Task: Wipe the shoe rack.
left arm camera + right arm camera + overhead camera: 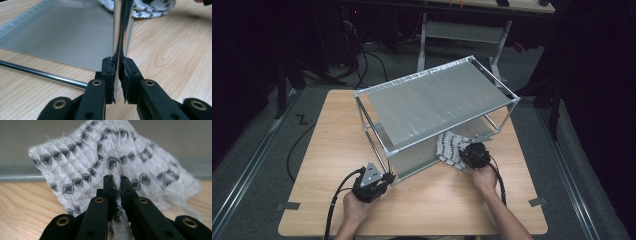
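A metal shelf rack (437, 100) stands on the wooden table (327, 150). My left gripper (382, 178) is shut on the rack's near corner post (119, 30), whose chrome rises between the jaws. In the right gripper view my right gripper (117, 186) is shut on a white cloth with black diamond patterns (100, 157), bunched between the jaws. In the high view that cloth (451, 148) lies at the rack's lower right opening, with the right gripper (469, 154) just beside it. The cloth (147, 10) also peeks behind the post in the left gripper view.
The rack's lower shelf sheet (62, 30) lies low over the table, with a chrome rail (42, 74) along its side. Dark floor with cables and a white desk frame (462, 30) lie beyond the table.
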`<action>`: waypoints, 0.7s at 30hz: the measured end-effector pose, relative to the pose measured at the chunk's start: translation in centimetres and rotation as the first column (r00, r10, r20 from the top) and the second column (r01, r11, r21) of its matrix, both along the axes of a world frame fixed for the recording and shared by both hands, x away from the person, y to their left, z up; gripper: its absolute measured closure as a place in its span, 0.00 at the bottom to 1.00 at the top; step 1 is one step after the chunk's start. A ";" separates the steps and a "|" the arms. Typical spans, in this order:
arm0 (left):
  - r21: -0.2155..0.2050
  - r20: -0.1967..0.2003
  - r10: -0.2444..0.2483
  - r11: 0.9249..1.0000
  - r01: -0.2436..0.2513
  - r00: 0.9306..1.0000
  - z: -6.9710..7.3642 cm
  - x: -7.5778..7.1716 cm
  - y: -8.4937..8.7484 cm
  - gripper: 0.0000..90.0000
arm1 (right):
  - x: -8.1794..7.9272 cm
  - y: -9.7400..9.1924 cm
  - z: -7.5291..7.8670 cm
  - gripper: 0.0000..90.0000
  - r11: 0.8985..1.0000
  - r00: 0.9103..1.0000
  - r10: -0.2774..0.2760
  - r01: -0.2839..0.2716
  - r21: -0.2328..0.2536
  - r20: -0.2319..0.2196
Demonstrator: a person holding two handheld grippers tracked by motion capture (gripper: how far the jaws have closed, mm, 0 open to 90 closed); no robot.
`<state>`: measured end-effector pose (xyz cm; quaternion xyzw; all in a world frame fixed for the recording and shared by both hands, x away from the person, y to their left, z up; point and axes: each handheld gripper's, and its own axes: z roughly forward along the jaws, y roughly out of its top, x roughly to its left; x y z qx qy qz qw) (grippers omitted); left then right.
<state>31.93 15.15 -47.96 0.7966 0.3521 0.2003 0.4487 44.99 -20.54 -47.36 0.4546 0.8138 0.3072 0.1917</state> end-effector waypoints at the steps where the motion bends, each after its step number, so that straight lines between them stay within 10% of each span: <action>1: 0.000 0.001 0.001 1.000 -0.001 1.000 0.0 0.0 0.0 0.90 | 0.0 -0.5 0.3 0.96 1.000 1.000 -0.009 0.009 0.000 0.009; 21: -0.010 0.015 0.048 0.999 -0.048 0.999 -0.2 -0.4 0.5 0.90 | -3.2 -6.2 7.6 0.96 0.999 0.986 -0.042 0.042 0.001 0.160</action>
